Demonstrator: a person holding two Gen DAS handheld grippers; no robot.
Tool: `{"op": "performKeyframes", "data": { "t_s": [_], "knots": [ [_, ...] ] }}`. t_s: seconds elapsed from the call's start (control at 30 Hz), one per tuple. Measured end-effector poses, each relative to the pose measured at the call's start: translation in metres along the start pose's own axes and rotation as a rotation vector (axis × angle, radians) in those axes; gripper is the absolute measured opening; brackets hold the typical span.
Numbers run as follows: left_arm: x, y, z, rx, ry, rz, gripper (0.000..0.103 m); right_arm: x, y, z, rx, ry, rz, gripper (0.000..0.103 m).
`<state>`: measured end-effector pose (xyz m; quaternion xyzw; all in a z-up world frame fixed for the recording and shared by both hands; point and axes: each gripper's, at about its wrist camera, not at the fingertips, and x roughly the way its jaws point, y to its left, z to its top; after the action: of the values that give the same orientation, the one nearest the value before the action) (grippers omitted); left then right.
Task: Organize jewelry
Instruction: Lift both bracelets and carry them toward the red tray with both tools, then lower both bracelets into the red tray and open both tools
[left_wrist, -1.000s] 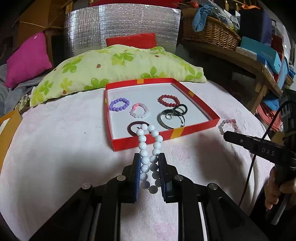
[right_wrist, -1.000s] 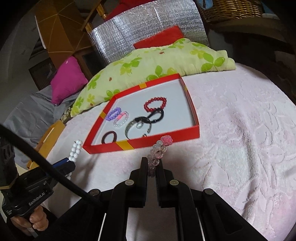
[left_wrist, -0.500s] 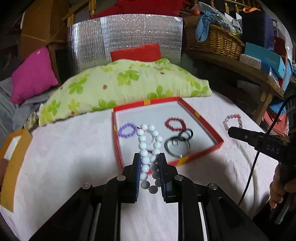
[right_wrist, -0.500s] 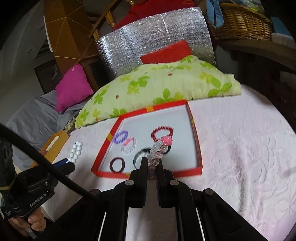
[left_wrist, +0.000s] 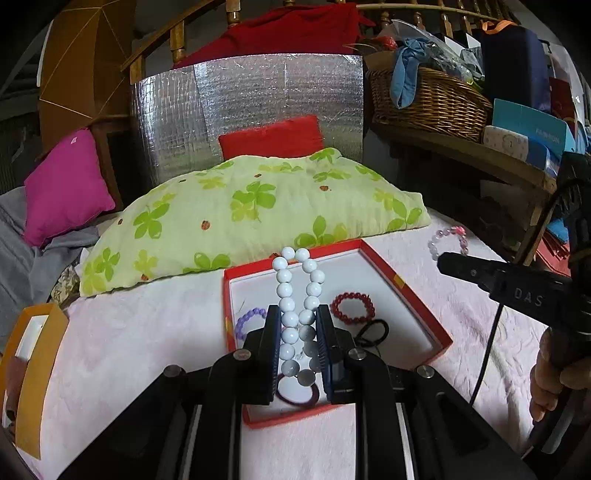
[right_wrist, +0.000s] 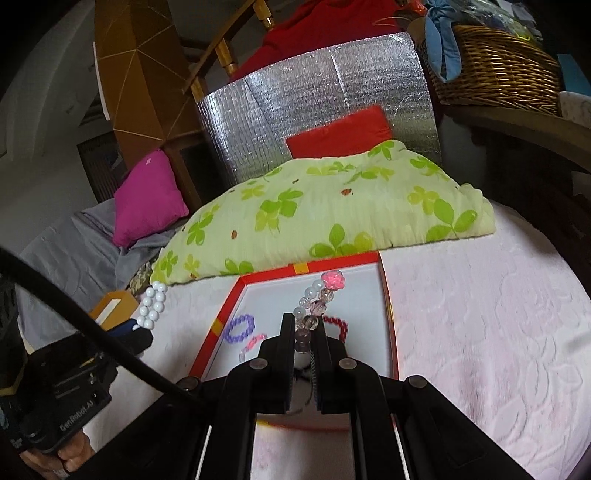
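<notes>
My left gripper (left_wrist: 297, 314) is shut on a white bead bracelet (left_wrist: 291, 291) that stands up between its pads, held above the near part of the red tray (left_wrist: 417, 295). My right gripper (right_wrist: 303, 325) is shut on a pink and clear bead bracelet with a pink flower bead (right_wrist: 332, 279), also raised over the red tray (right_wrist: 388, 295). Inside the tray lie a purple bracelet (right_wrist: 240, 326), a red bead bracelet (left_wrist: 352, 304), a dark hair tie (left_wrist: 375, 330) and a maroon band (left_wrist: 297, 398). Each gripper shows in the other's view: the right gripper (left_wrist: 443, 258) and the left gripper (right_wrist: 142, 332).
A green clover-print pillow (left_wrist: 258, 218) lies just behind the tray on the pink bedspread (right_wrist: 480, 332). An orange box (left_wrist: 37, 350) sits at the left edge. A wicker basket (left_wrist: 428, 99) stands on a wooden shelf at the right. A hand (left_wrist: 554, 376) grips the right handle.
Both grippers have risen and moved forward with their bracelets, from in front of the tray to above it. The tray now sits lower and nearer in both views.
</notes>
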<state>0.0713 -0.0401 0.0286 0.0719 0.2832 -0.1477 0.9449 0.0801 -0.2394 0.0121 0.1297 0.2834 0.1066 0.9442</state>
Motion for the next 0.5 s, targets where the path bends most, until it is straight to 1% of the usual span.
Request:
{"op": "performKeyframes", "data": {
  "t_s": [0.23,0.5],
  "knots": [
    [0.02,-0.003,0.008,-0.009,0.01,0.003,0.02,0.025,-0.002,0.014,0.011,0.012,0.015,0.009],
    [0.046,0.001,0.008,-0.024,0.043,0.006,0.02,0.049,-0.002,0.026,0.027,0.028,0.036,0.009]
  ]
}}
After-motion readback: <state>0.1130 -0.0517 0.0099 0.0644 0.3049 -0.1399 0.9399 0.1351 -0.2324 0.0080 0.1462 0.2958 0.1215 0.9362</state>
